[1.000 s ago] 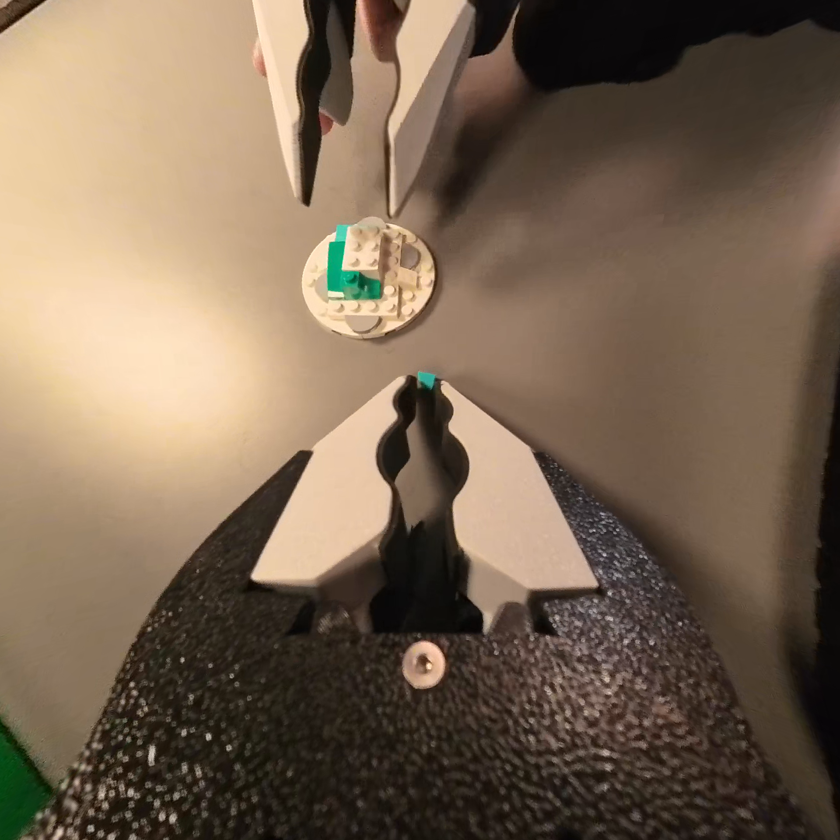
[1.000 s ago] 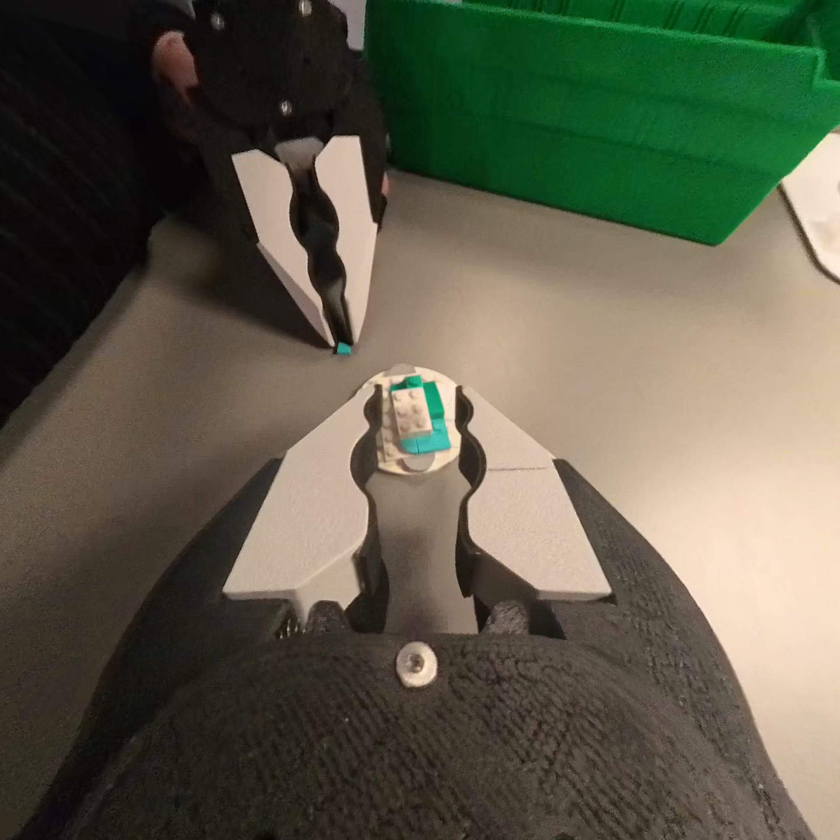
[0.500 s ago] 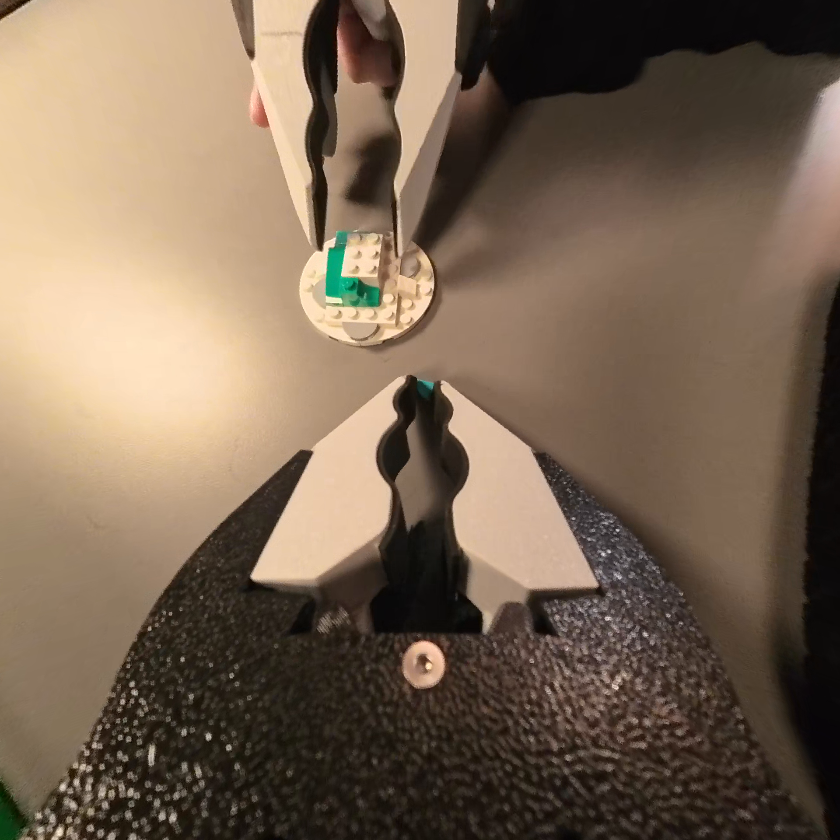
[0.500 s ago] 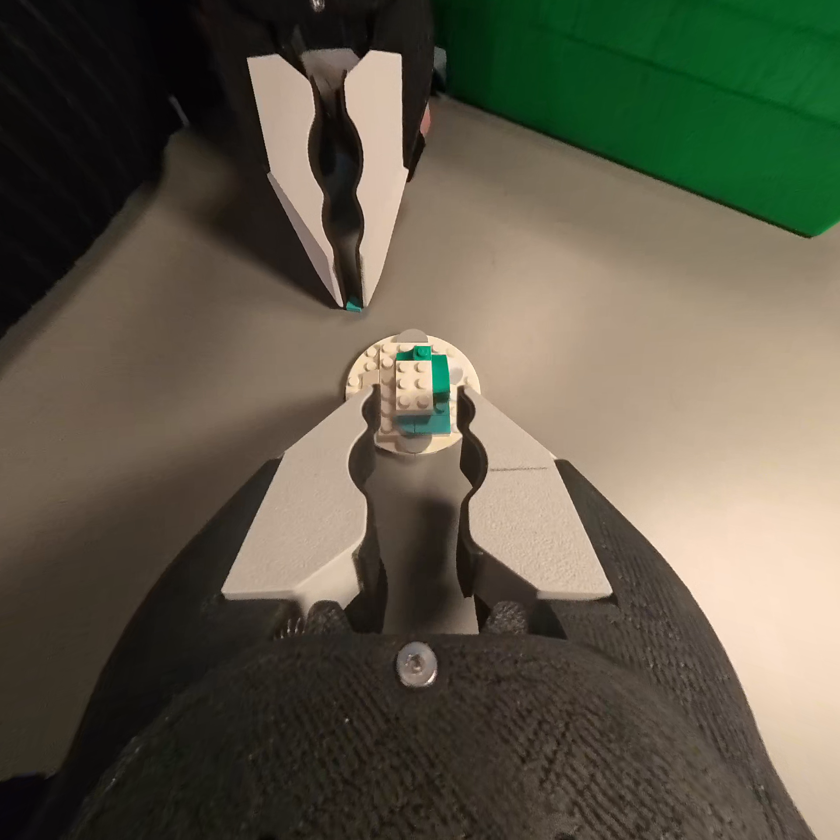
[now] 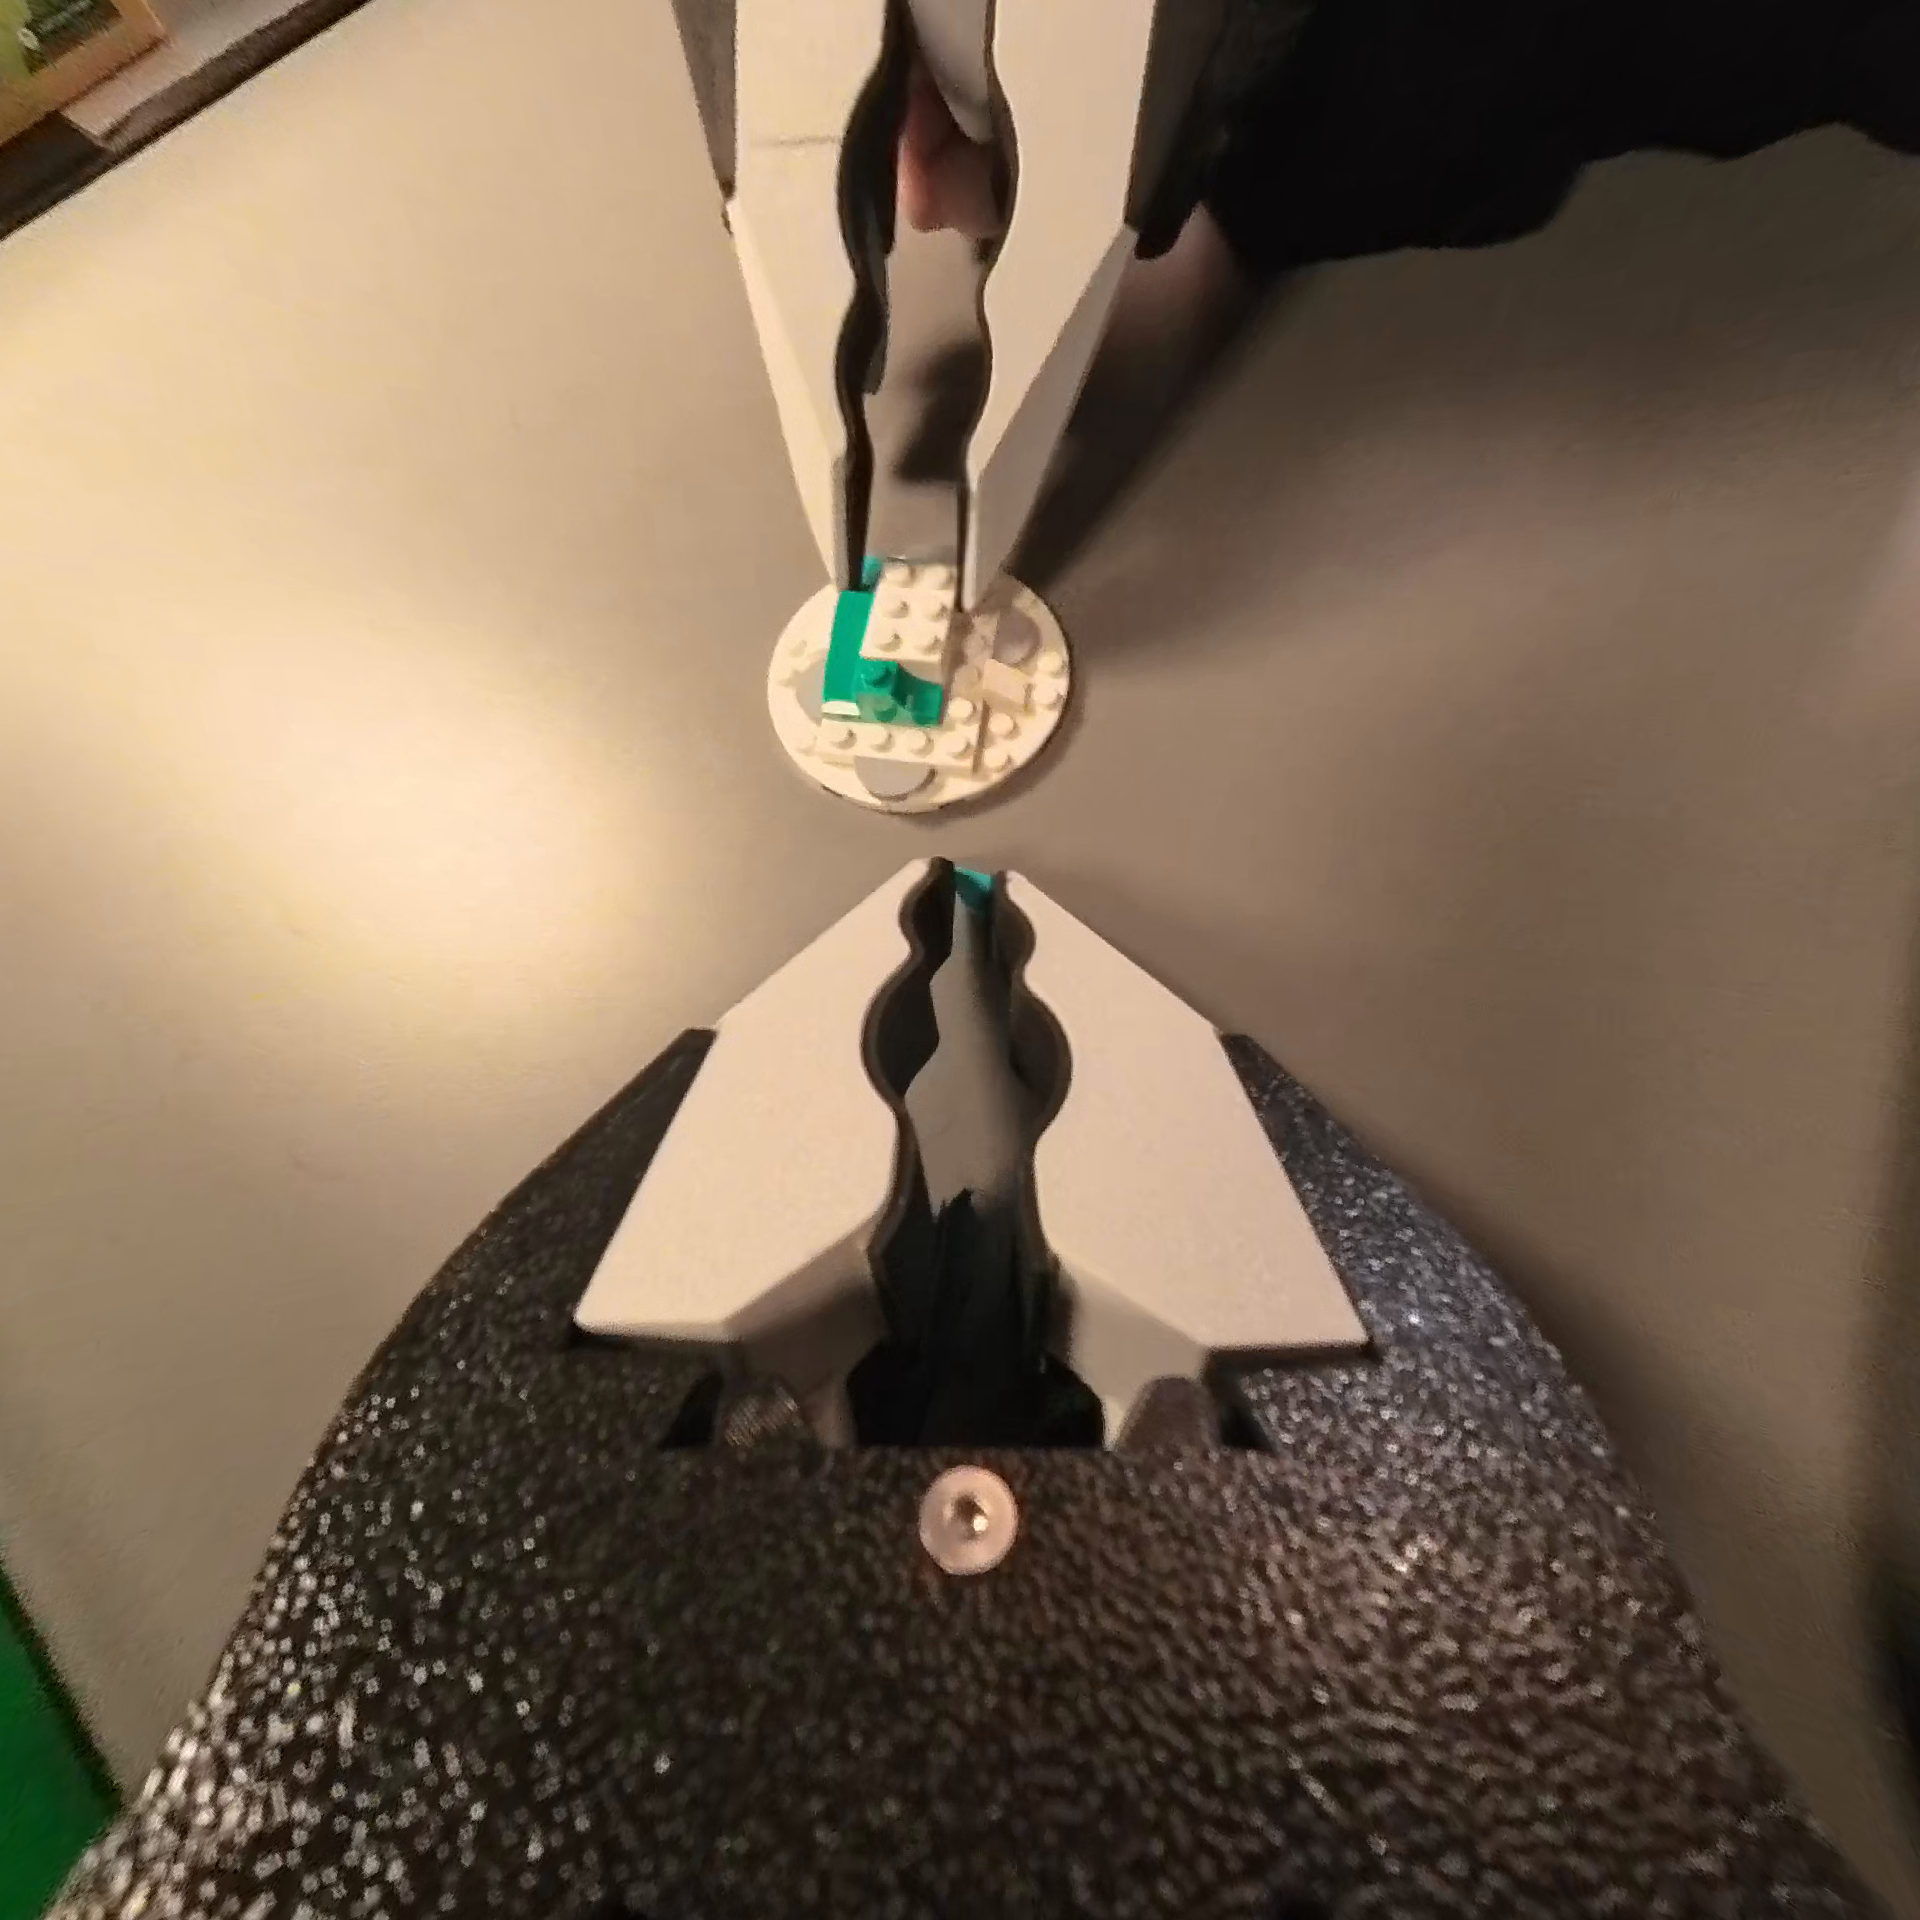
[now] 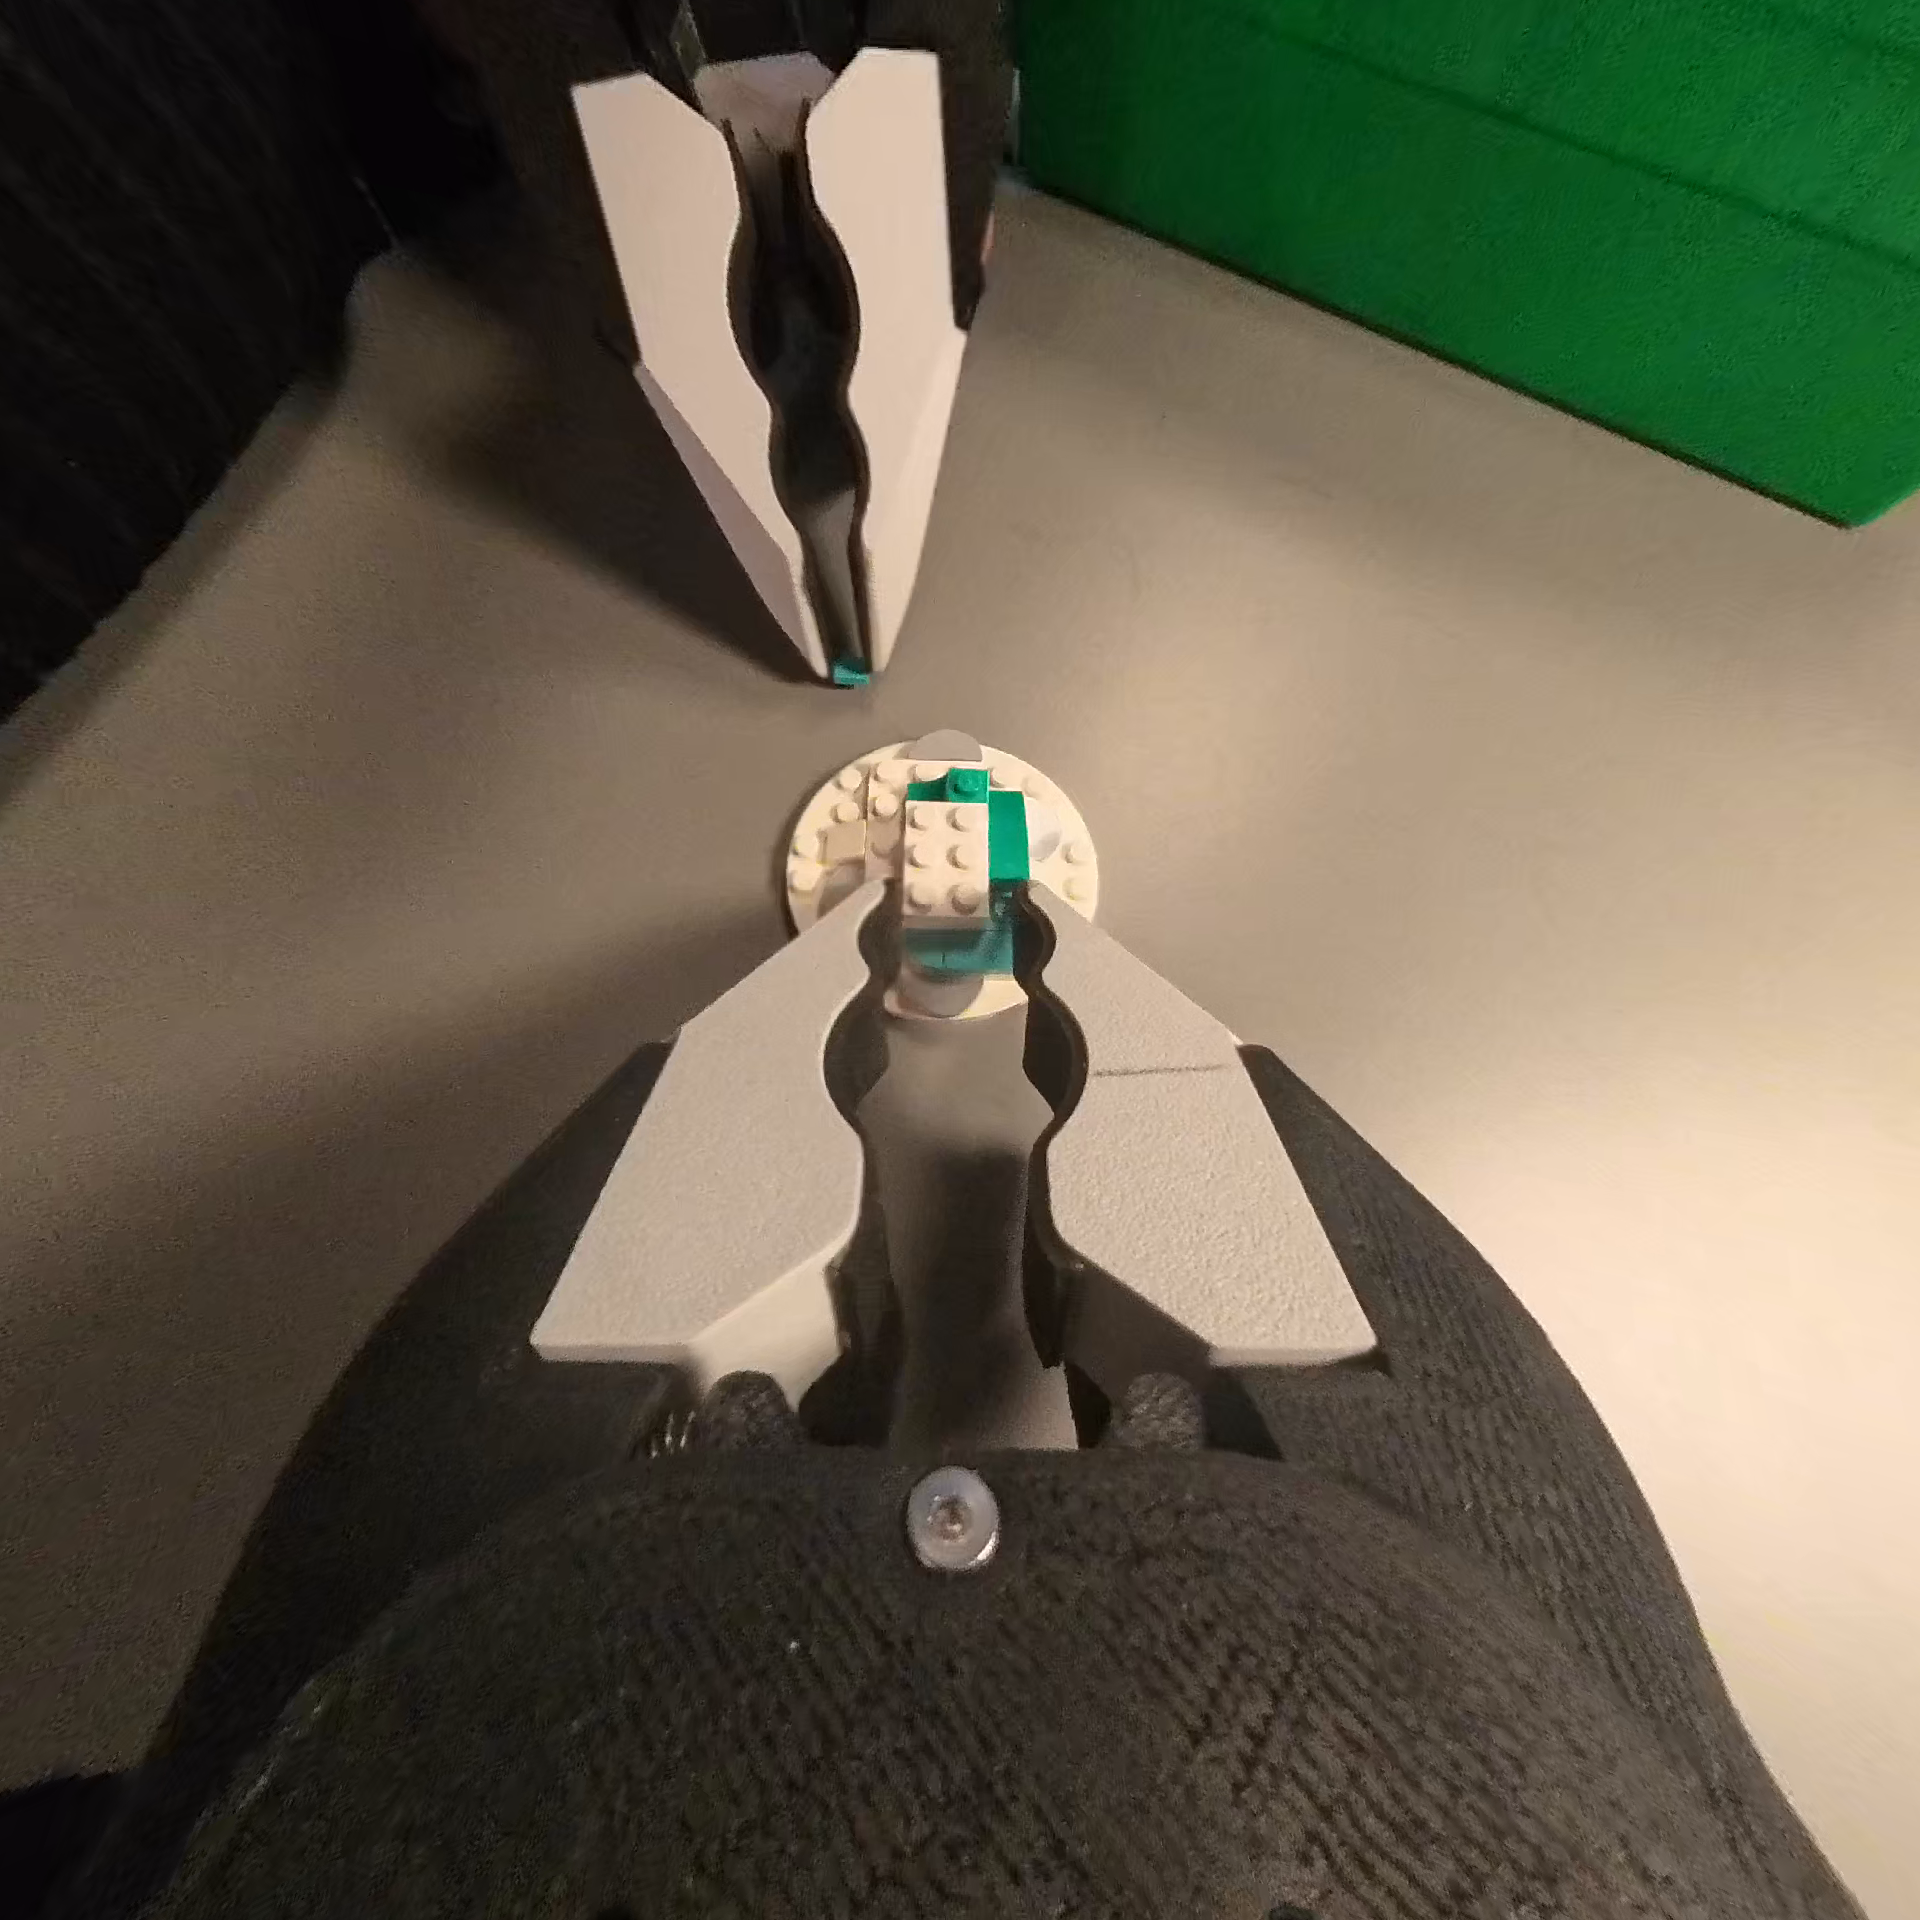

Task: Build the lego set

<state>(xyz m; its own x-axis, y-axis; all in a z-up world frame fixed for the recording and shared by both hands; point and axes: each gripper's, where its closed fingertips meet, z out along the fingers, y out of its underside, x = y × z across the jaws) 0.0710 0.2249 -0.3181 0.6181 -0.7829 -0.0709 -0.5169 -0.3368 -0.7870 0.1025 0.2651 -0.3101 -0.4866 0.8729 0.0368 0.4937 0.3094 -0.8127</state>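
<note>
The left tongs (image 5: 968,875), pinching a teal piece (image 5: 975,886), are facing the round model (image 5: 920,707) just ahead; the right tongs (image 6: 951,914), spread, are straddling its stacked bricks (image 6: 948,868).

Opposed close wrist views — shared lego build (image 5: 920,686)

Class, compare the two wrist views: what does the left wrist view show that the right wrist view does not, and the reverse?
Only the left wrist view: a cardboard box corner at the table's far edge.

Only the right wrist view: the broad wall of the green bin.

Both: the round white lego build, the right gripper straddling its stacked bricks, the left gripper pinching a small teal piece, and the grey table.
</note>
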